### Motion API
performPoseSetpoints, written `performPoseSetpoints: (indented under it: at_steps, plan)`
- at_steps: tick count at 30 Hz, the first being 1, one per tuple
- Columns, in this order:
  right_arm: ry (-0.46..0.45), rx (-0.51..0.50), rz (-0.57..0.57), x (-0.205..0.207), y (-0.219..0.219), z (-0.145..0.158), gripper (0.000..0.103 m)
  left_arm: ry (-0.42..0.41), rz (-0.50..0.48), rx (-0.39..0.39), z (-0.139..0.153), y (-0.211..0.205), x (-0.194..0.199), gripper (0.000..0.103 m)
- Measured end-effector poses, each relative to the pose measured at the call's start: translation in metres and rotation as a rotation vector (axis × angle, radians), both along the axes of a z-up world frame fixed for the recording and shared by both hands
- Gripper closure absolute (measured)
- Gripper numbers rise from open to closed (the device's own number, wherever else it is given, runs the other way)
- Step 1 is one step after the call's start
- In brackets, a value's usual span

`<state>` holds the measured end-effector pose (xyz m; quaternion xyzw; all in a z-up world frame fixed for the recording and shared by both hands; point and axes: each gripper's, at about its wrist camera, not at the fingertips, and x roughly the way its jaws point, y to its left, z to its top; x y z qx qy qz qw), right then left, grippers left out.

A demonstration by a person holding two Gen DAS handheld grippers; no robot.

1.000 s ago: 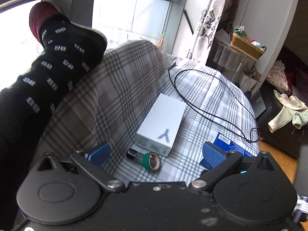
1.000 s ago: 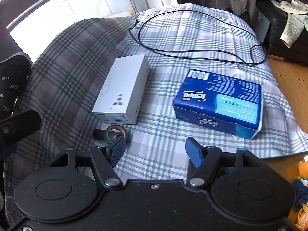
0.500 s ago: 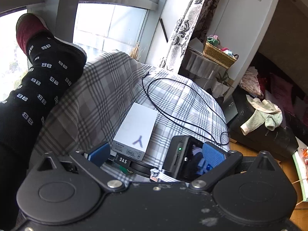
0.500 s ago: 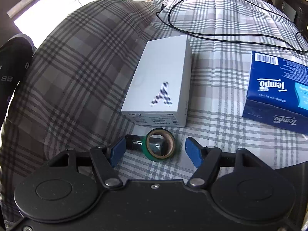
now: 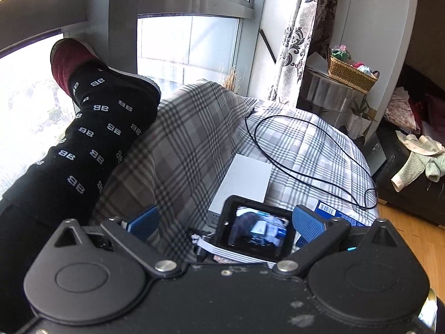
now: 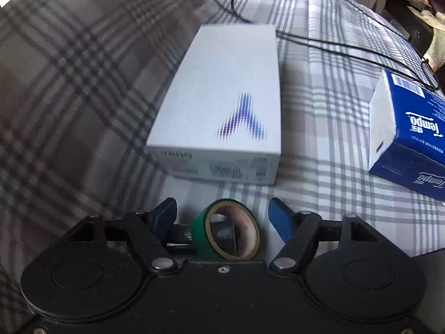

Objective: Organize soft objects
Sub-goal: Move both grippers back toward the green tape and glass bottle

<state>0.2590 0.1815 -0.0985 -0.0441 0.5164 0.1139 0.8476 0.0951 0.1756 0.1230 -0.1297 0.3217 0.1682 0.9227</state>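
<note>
Straddling the Tape Roll

Framed between the spread jaws of the right tongs (image 6: 222,214), the green tape roll (image 6: 228,233) is seen lying on the plaid-covered surface (image 6: 319,167), just on the near side of the white box (image 6: 222,97). Neither pad is touching it; a gap is left on each side. Its open core is faced toward the camera, so its axis is judged to run along the tongs' line of approach, not across it. A dark small object (image 6: 178,236) is set against its left side. The left tongs (image 5: 226,220) are held spread and empty, farther back from the box.
</note>
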Motion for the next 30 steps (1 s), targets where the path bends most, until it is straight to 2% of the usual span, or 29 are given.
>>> performPoseSetpoints:
  at_steps: [2, 4, 7, 12, 16, 20, 25, 28, 30]
  plan:
    - [-0.052, -0.087, 0.092, -0.012, 0.008, -0.001, 0.036, 0.003, -0.011, -0.029, -0.002, 0.003, 0.002, 0.001]
    - [-0.046, -0.104, 0.133, -0.024, 0.002, -0.001, 0.037, 0.014, -0.01, -0.051, -0.006, 0.005, 0.004, 0.001]
    - [-0.02, -0.1, 0.132, -0.04, -0.018, 0.0, 0.037, 0.042, -0.008, -0.08, -0.016, 0.007, 0.01, 0.001]
    - [-0.029, -0.11, 0.146, -0.075, -0.046, 0.0, 0.037, 0.094, -0.045, -0.169, -0.037, 0.011, 0.022, 0.001]
    - [-0.038, -0.103, 0.171, -0.103, -0.06, 0.001, 0.037, 0.171, -0.035, -0.146, -0.061, 0.011, 0.035, 0.001]
    - [-0.053, -0.082, 0.156, -0.108, -0.065, 0.004, 0.038, 0.244, 0.003, -0.124, -0.082, 0.017, 0.042, 0.001]
    - [-0.053, 0.015, 0.101, -0.096, -0.058, 0.007, 0.041, 0.198, 0.046, -0.147, -0.072, 0.031, 0.031, 0.001]
    - [-0.053, 0.019, 0.099, -0.096, -0.045, 0.005, 0.041, 0.182, 0.022, -0.15, -0.066, 0.028, 0.029, 0.001]
    - [-0.037, 0.044, 0.083, -0.095, -0.044, 0.004, 0.04, 0.19, 0.016, -0.126, -0.066, 0.023, 0.031, 0.001]
